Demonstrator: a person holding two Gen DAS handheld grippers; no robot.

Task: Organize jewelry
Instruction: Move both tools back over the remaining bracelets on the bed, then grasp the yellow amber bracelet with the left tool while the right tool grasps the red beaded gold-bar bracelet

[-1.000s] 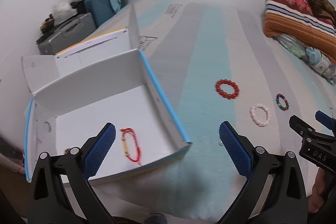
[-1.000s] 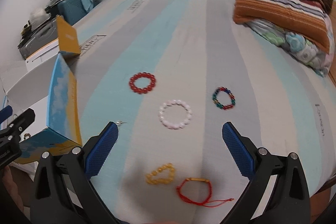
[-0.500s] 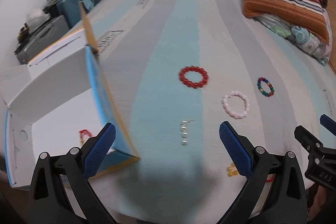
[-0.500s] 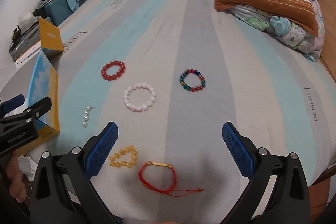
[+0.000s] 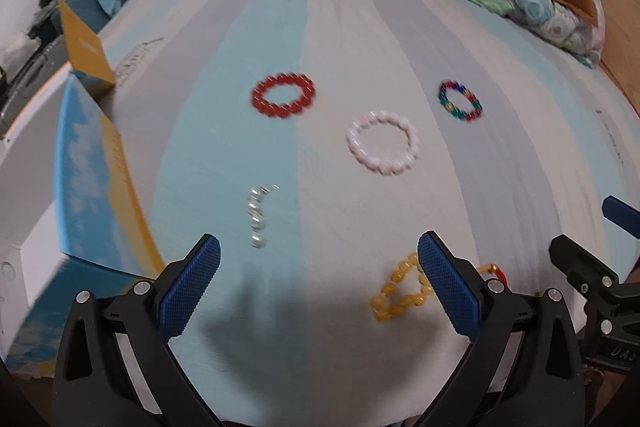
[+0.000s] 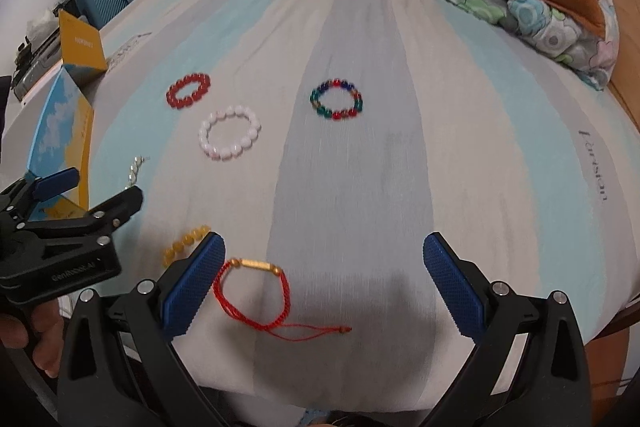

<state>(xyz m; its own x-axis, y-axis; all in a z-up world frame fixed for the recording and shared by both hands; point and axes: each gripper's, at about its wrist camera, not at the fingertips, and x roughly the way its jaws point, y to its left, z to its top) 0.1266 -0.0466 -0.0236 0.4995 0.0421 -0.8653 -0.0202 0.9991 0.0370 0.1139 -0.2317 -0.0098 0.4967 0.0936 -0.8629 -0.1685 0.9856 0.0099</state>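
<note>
Currently, the right gripper (image 6: 324,283) is hovering with jaws spread; the red cord bracelet (image 6: 252,293) is lying just ahead, beside its left finger. Light and limp, it is probably best pinched at the rigid gold tube (image 6: 255,265). The left gripper (image 5: 320,287), also spread, is facing the yellow bead bracelet (image 5: 394,293), with the pearl strand (image 5: 258,217) beyond and the box (image 5: 92,179) to its left.

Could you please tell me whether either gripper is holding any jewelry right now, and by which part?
Nothing is held: the left gripper and right gripper both have open, empty jaws.
</note>
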